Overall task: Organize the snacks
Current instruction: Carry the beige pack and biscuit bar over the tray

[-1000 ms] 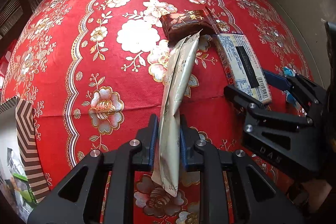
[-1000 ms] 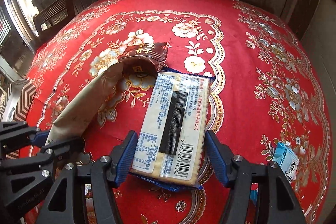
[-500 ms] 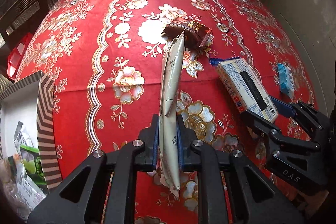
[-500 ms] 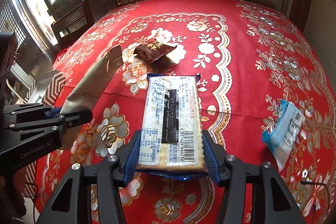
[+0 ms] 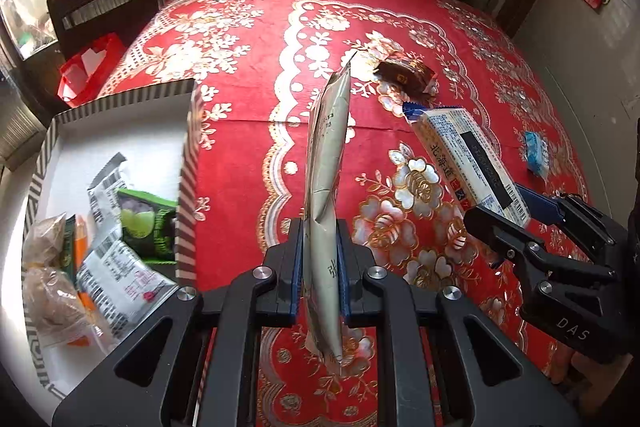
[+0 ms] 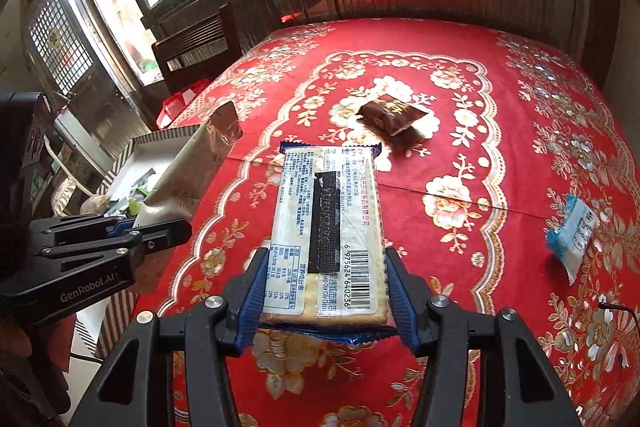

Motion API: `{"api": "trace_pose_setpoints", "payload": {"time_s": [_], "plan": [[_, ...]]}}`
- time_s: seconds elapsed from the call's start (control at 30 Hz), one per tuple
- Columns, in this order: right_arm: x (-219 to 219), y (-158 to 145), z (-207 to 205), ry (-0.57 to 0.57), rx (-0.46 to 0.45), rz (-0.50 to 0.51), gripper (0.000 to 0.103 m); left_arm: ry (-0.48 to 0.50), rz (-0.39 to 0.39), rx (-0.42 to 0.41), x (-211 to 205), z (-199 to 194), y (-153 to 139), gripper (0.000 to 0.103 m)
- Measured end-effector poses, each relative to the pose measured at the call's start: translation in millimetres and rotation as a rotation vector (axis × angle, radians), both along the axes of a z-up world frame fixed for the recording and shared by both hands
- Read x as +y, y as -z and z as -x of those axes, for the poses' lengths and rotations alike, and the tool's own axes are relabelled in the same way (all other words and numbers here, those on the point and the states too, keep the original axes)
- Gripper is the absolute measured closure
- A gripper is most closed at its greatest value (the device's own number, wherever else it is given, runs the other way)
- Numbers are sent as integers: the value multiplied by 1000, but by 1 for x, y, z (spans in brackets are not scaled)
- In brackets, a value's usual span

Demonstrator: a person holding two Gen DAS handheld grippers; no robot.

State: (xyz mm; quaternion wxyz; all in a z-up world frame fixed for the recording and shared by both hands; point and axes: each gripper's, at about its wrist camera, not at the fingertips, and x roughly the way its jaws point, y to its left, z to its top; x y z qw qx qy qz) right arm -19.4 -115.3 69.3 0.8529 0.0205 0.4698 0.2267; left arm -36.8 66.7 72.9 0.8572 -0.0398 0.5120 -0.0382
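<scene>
My left gripper [image 5: 319, 267] is shut on a long beige snack pouch [image 5: 326, 167] and holds it on edge above the red tablecloth. The pouch also shows in the right wrist view [image 6: 188, 183]. My right gripper [image 6: 322, 291] is shut on a clear cracker pack [image 6: 328, 231] with a barcode, lifted off the cloth; it also shows in the left wrist view [image 5: 468, 163]. A striped box [image 5: 188, 163] with several snack packets in it stands at the left. A brown snack packet [image 6: 390, 115] and a small blue packet [image 6: 572, 231] lie on the cloth.
The red flowered tablecloth [image 6: 480, 155] covers the table. A red bag [image 5: 86, 71] sits beyond the table's left edge. A dark chair [image 6: 196, 43] stands at the far left, and a dark slatted wall runs along the back.
Both grippers have risen and drawn back with their snacks. The cracker pack has left the cloth. The pouch has swung upright, and the striped box has come into view at the left.
</scene>
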Motion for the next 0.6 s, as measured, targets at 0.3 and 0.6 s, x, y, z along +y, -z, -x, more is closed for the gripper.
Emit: {"api": "trace_pose_setpoints", "payload": {"time_s": [0.3,0.6], "plan": [[65,-19,18,-120,-26,-32,49,-101,-35,-41,52,40,-14,89],[122,-30,28,-243,-40,-32,49,-232,-59,-48,115,66,-14,89]]}}
